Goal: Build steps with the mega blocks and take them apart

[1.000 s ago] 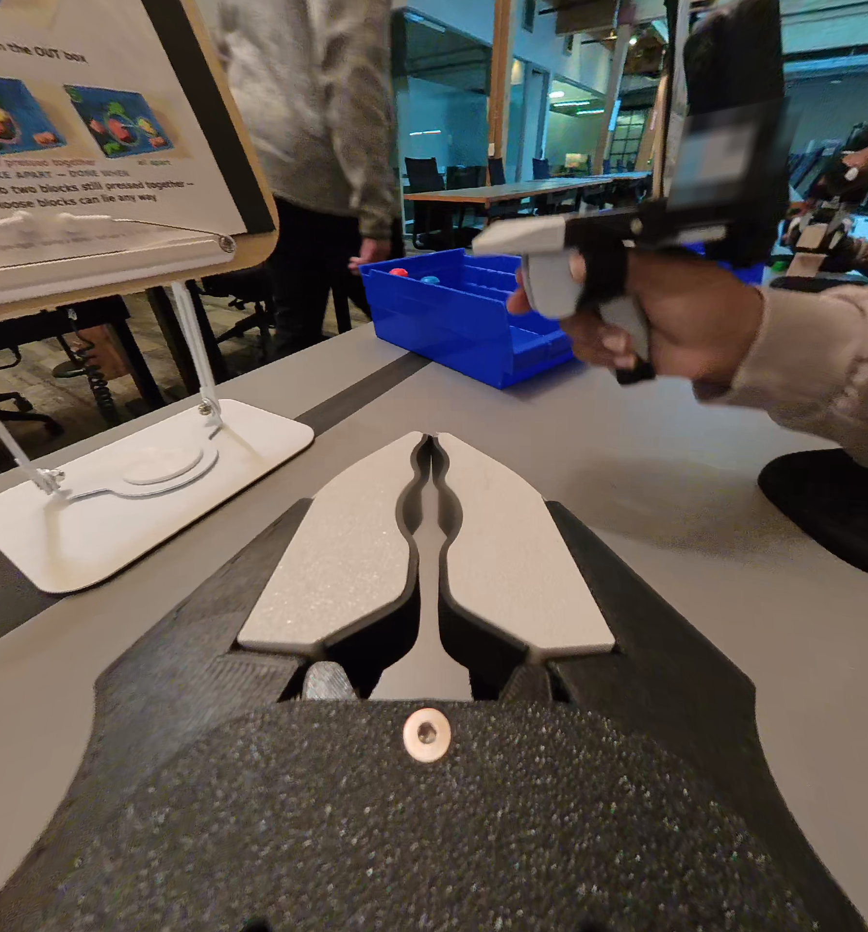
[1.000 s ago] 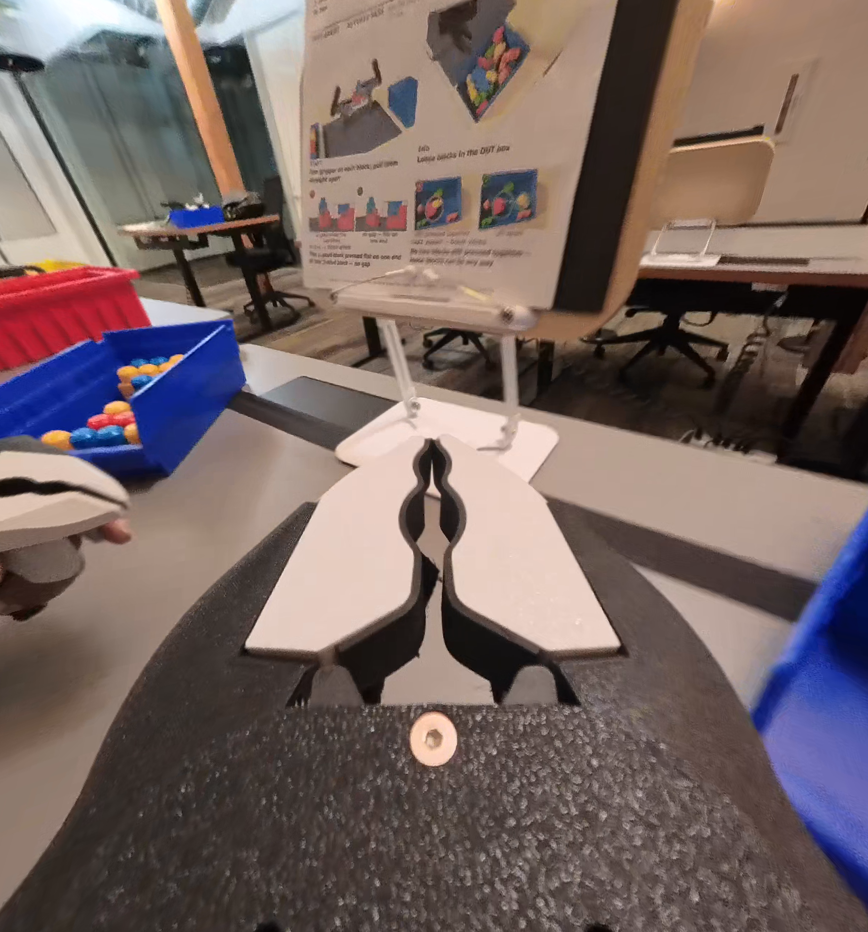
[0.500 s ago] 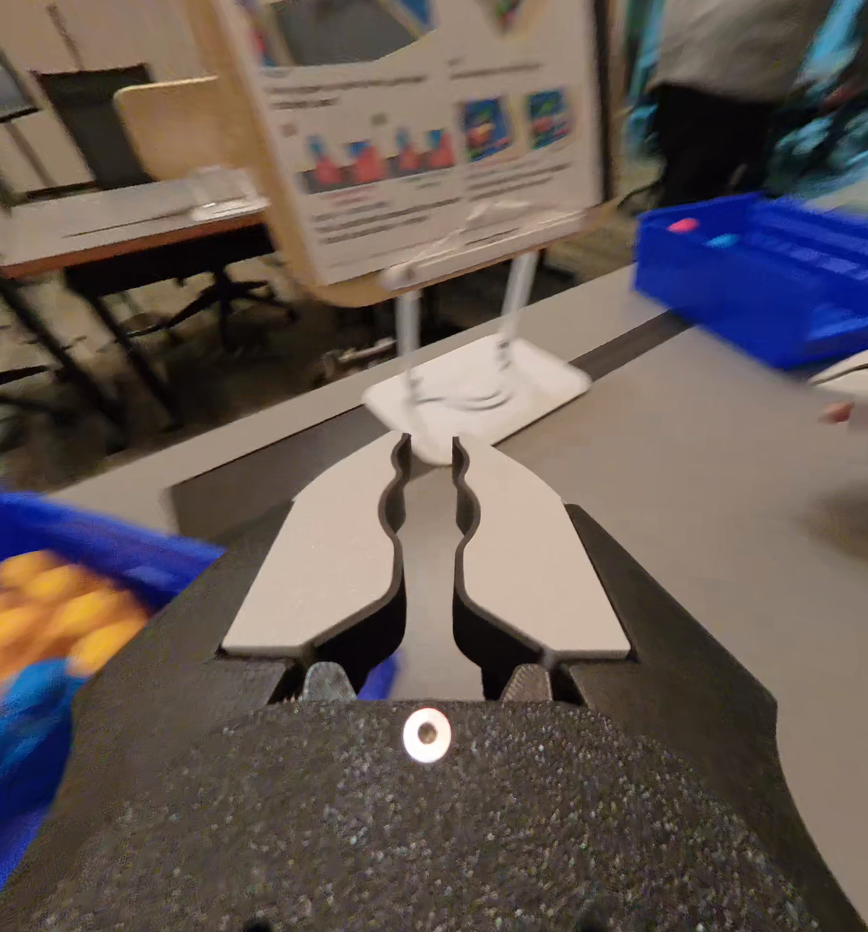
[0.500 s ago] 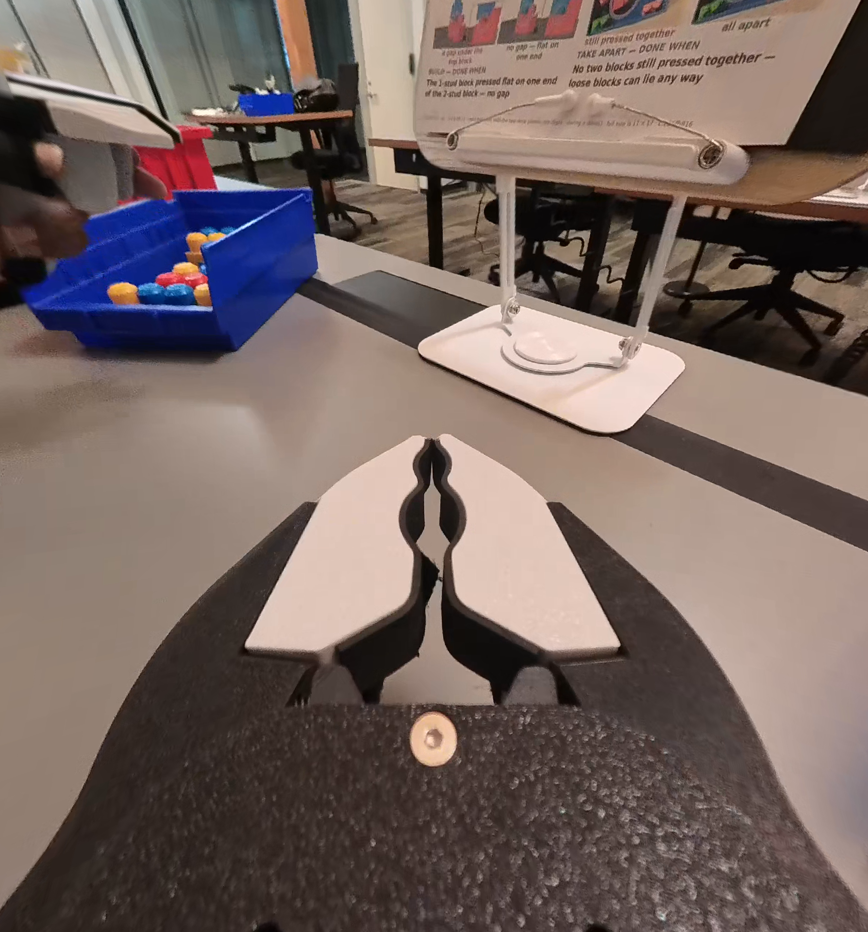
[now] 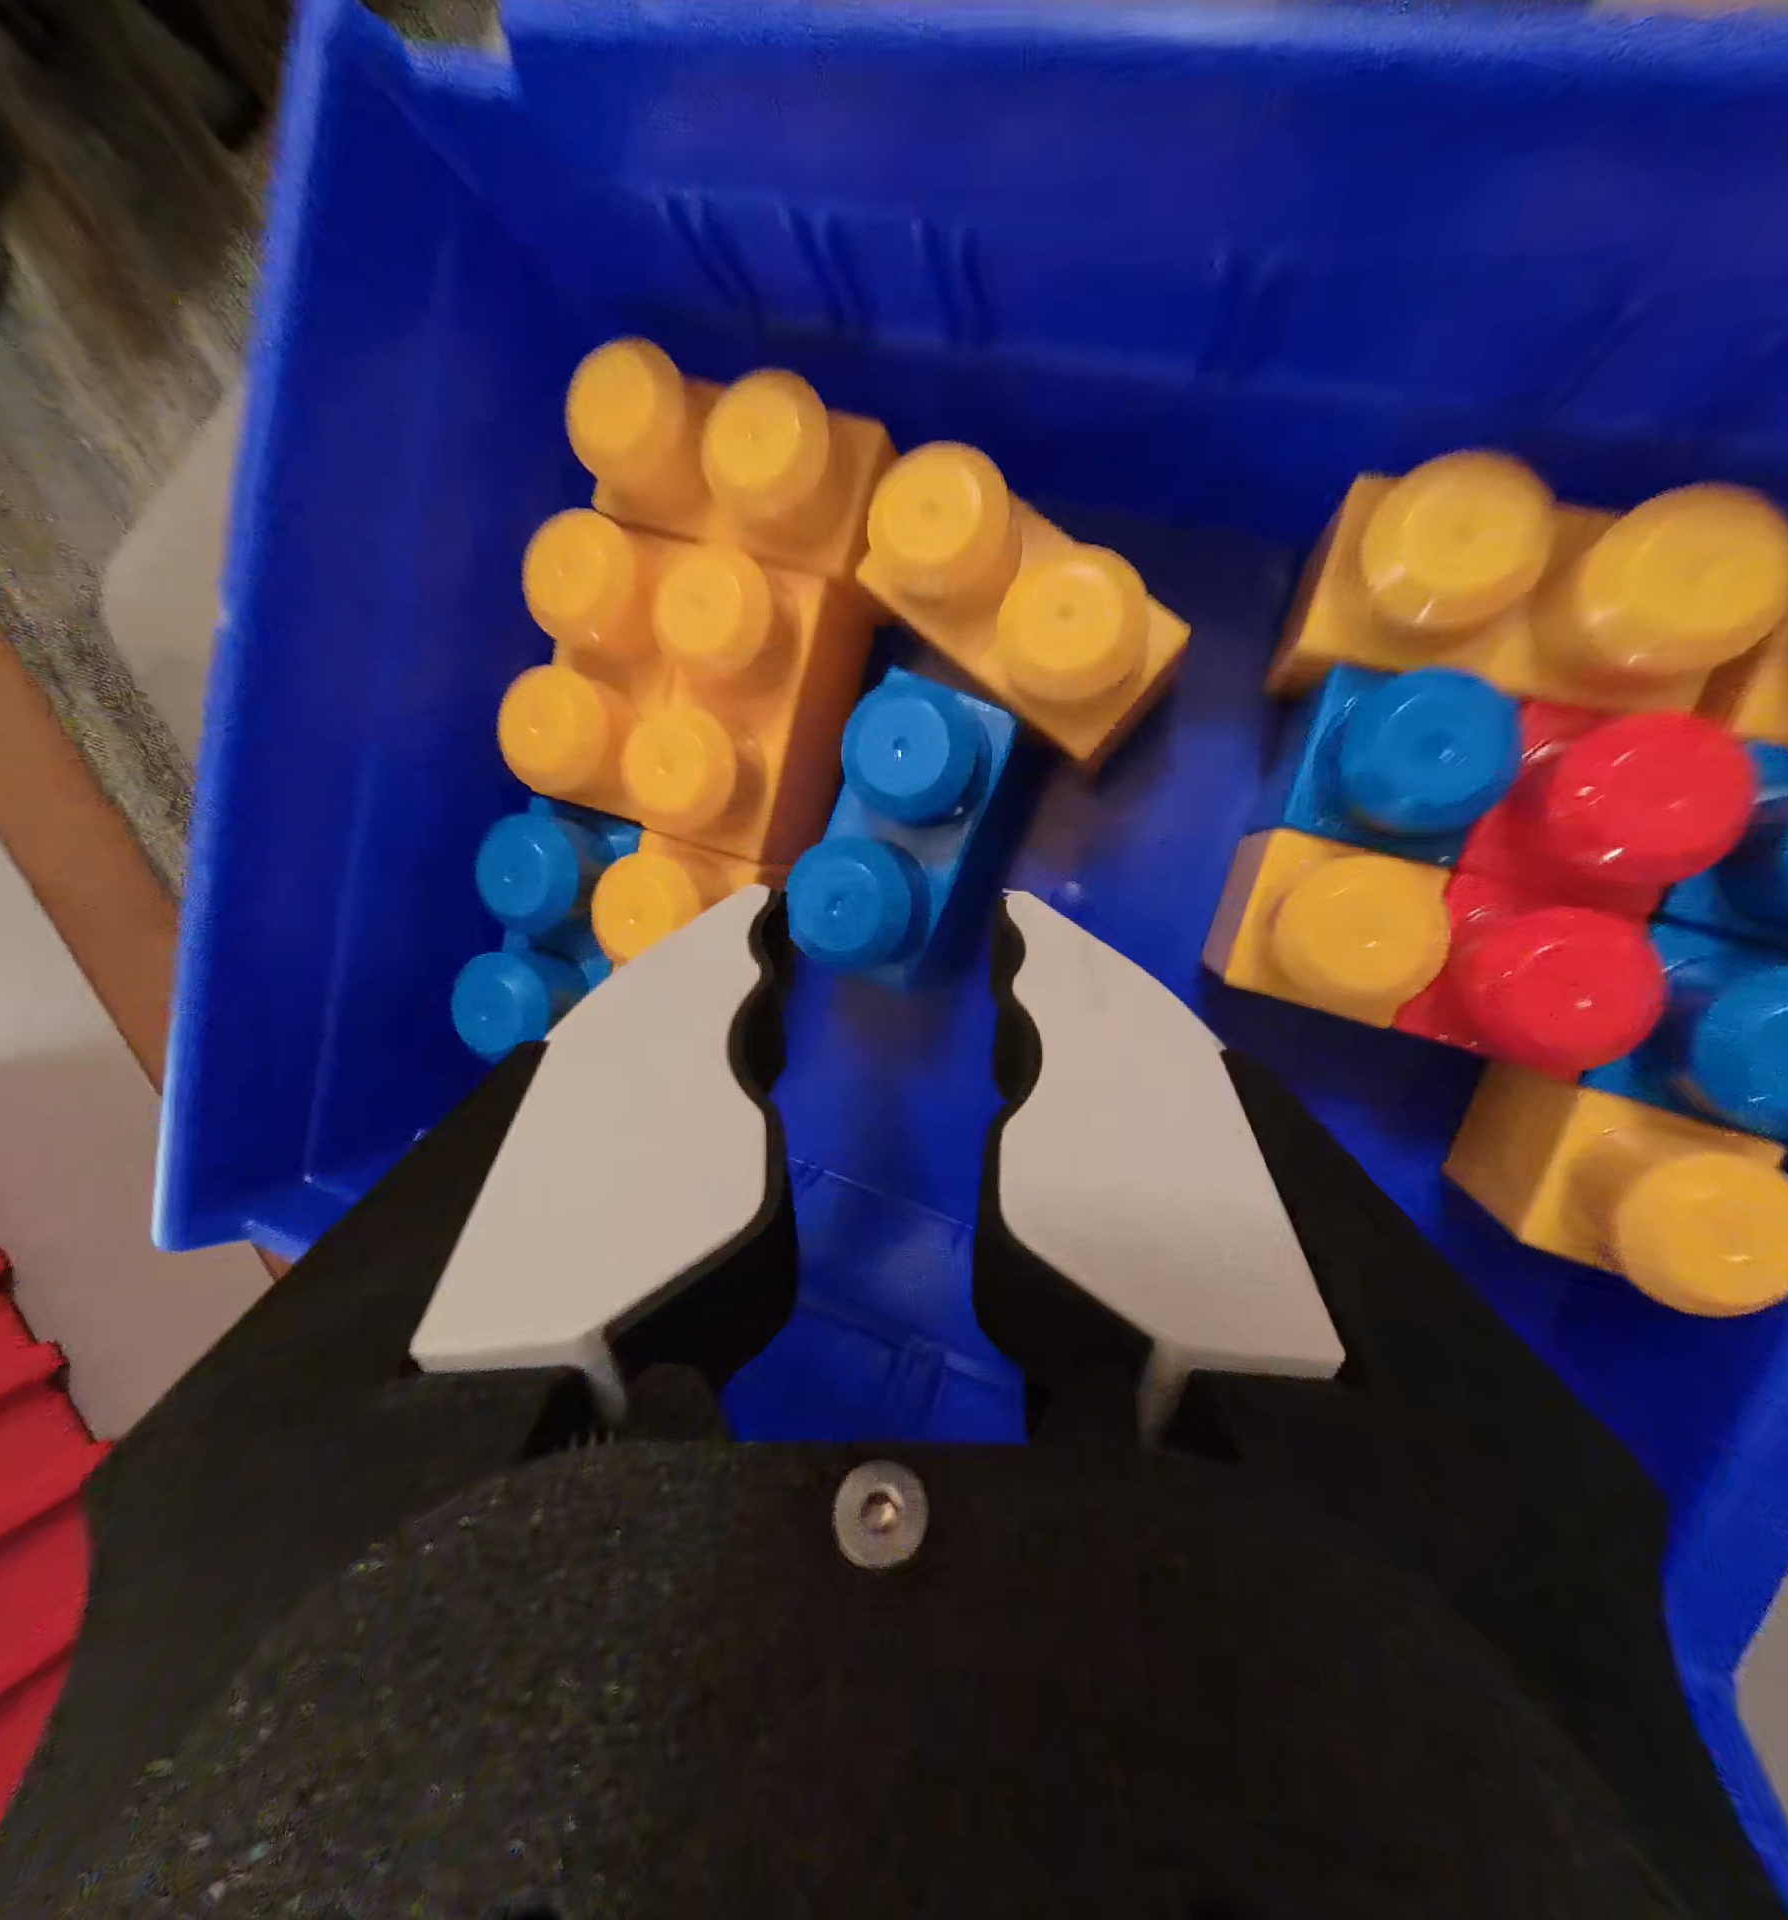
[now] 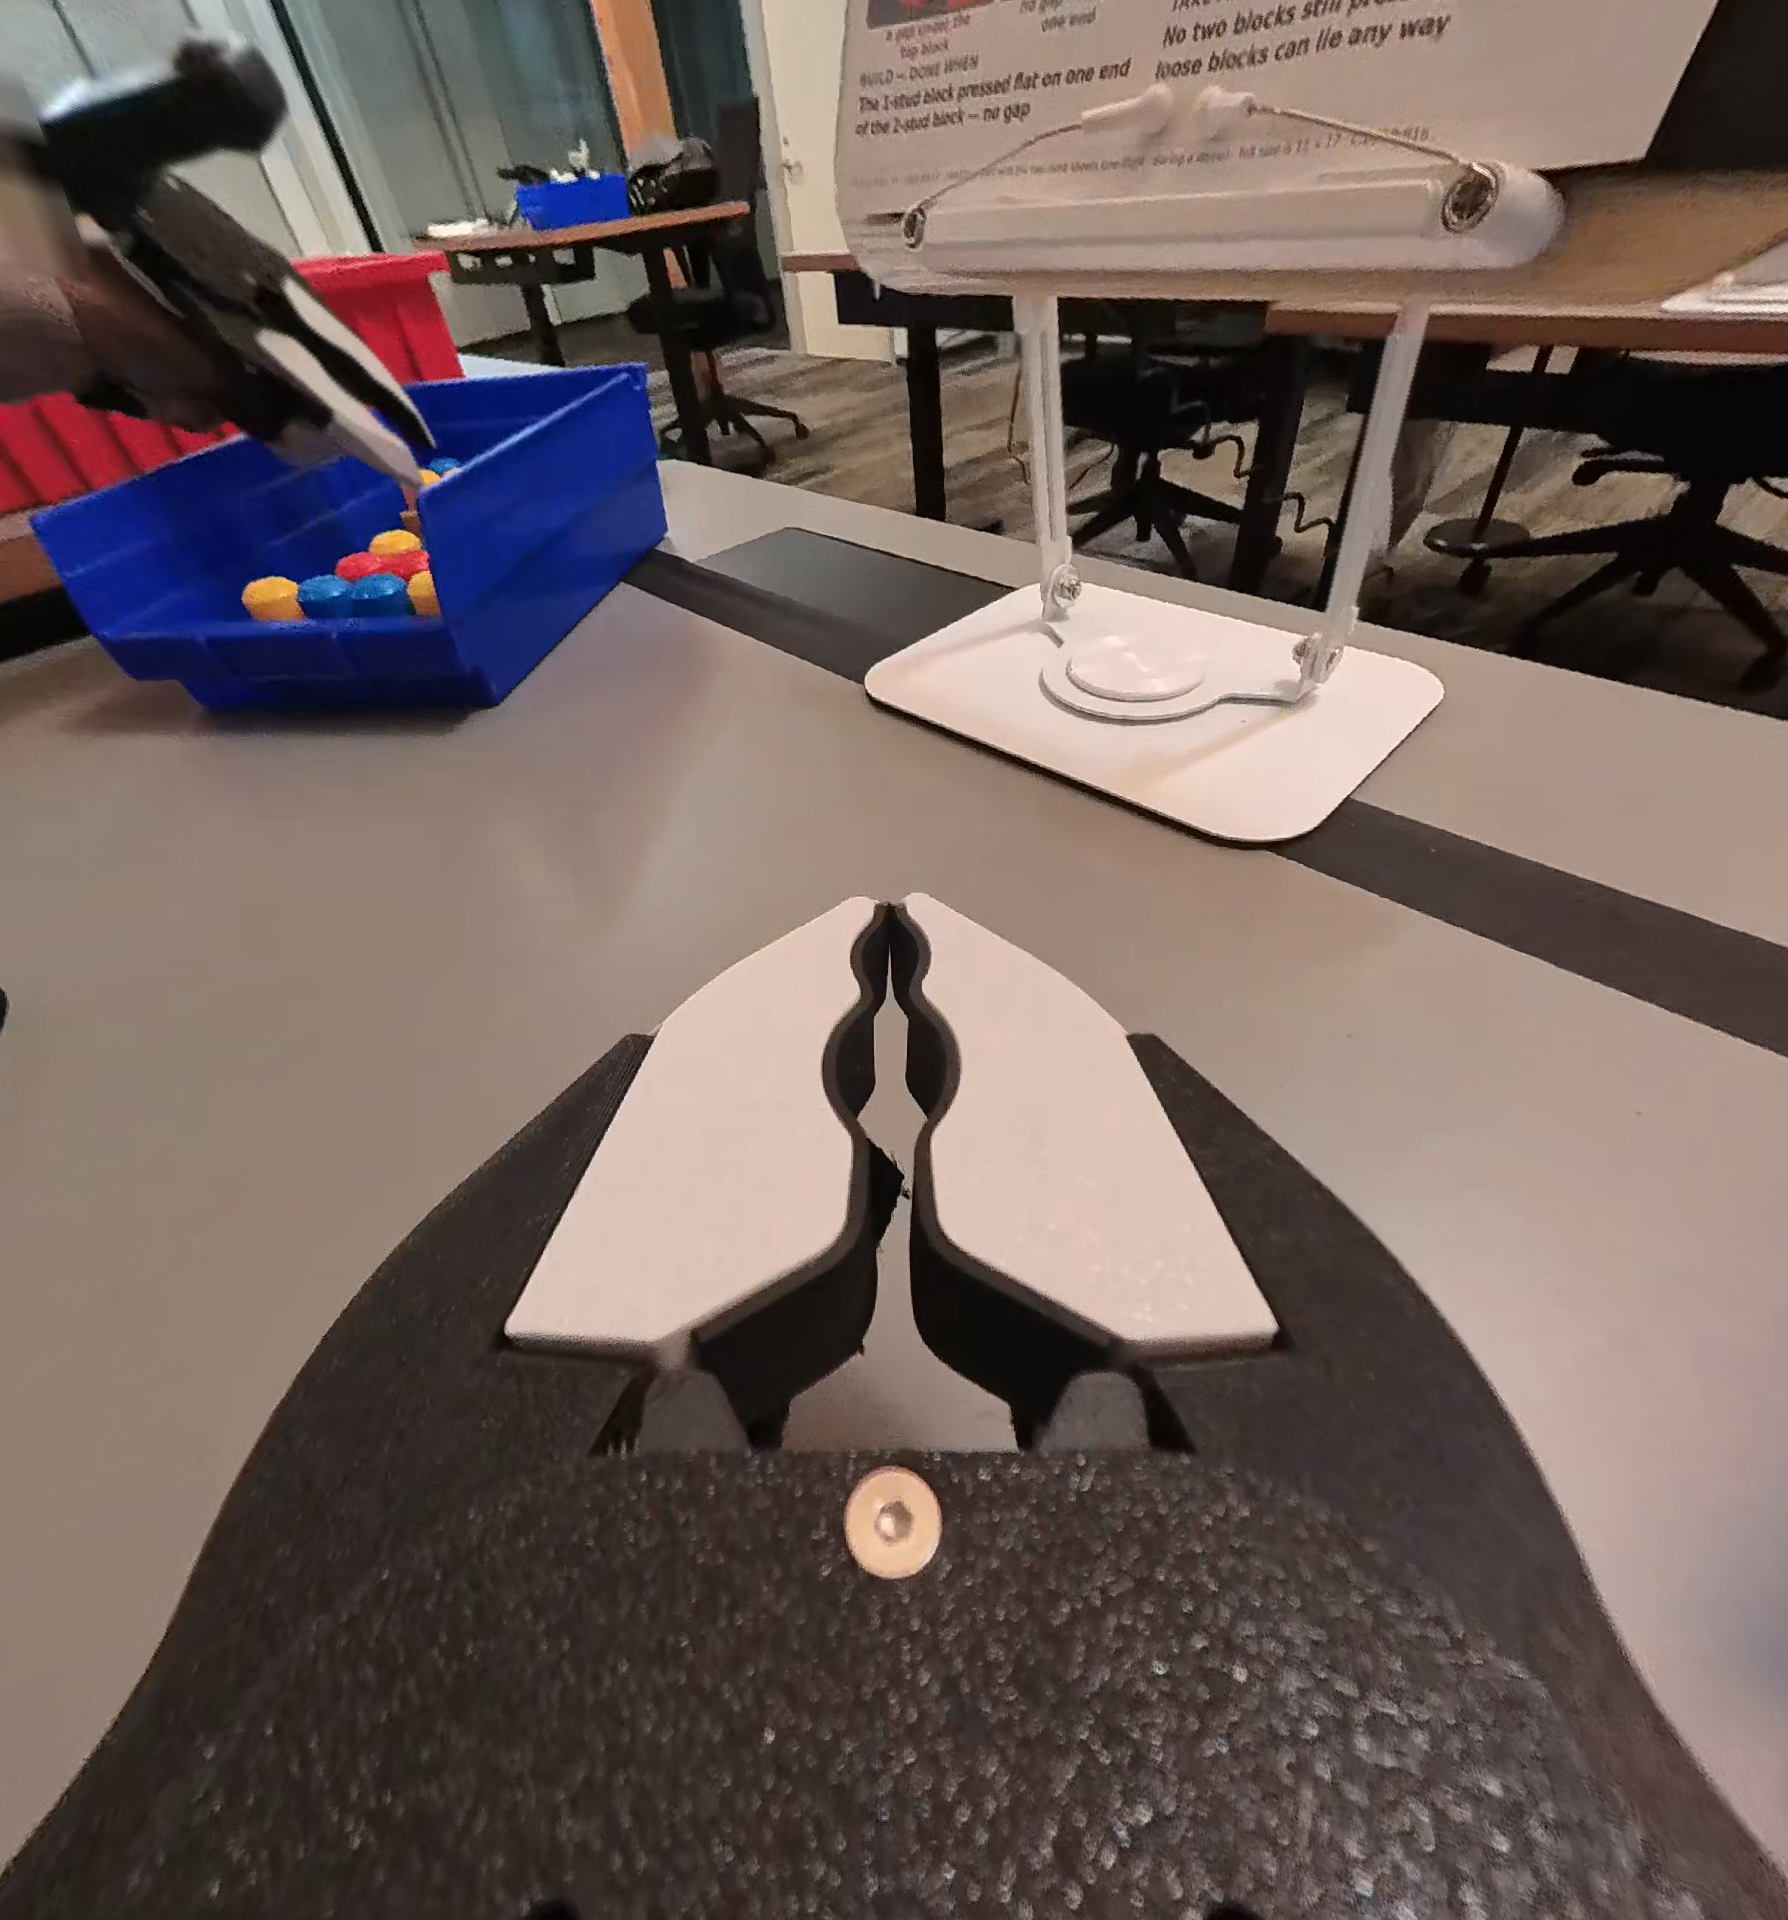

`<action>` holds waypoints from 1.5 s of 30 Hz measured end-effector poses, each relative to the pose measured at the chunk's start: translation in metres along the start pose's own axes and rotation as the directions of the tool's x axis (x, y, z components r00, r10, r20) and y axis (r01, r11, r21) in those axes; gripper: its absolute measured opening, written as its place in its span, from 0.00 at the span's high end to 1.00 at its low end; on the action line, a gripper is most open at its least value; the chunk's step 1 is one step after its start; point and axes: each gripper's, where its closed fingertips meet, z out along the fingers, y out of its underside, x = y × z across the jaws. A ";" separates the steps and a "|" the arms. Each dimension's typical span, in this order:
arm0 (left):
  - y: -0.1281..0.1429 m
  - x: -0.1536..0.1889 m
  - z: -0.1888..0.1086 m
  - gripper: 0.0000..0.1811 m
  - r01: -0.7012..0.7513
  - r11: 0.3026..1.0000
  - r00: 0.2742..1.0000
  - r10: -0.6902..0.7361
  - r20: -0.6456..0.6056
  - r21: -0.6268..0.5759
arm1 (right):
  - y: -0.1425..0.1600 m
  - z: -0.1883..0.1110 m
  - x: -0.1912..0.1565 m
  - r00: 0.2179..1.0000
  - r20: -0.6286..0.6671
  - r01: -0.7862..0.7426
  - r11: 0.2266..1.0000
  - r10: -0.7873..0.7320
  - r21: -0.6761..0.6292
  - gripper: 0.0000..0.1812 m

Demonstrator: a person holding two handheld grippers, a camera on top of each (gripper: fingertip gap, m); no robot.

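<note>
In the left wrist view my left gripper (image 5: pixel 885 914) is open, pointing down into a blue bin (image 5: pixel 370 520) of yellow, blue and red mega blocks. A blue two-stud block (image 5: pixel 900 821) lies just ahead between my fingertips, not gripped. A yellow four-stud block (image 5: pixel 661 675) lies to its left, a red block (image 5: pixel 1586 883) to the right. In the right wrist view my right gripper (image 6: pixel 895 909) is shut and empty, low over the grey table (image 6: pixel 454 883). The left gripper (image 6: pixel 350 416) also shows there, dipping into the blue bin (image 6: pixel 516 582).
A white stand (image 6: pixel 1160 707) holding an instruction sheet sits on the table at the back right of the right wrist view, on a dark strip (image 6: pixel 1596 935). A red bin (image 6: pixel 381 301) stands behind the blue bin. Office desks and chairs lie beyond. The left gripper's tips are roughly 55 centimetres from the right gripper's.
My left gripper has swung left from facing the stand to pointing down into the blue bin, and it has opened wider. My right gripper has stayed shut and has barely moved.
</note>
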 end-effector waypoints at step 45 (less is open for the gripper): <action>-0.131 0.456 -0.059 0.80 -0.621 0.740 0.675 0.673 -0.301 0.260 | 0.035 -0.002 -0.137 0.786 0.466 0.507 0.855 -0.406 -0.112 0.79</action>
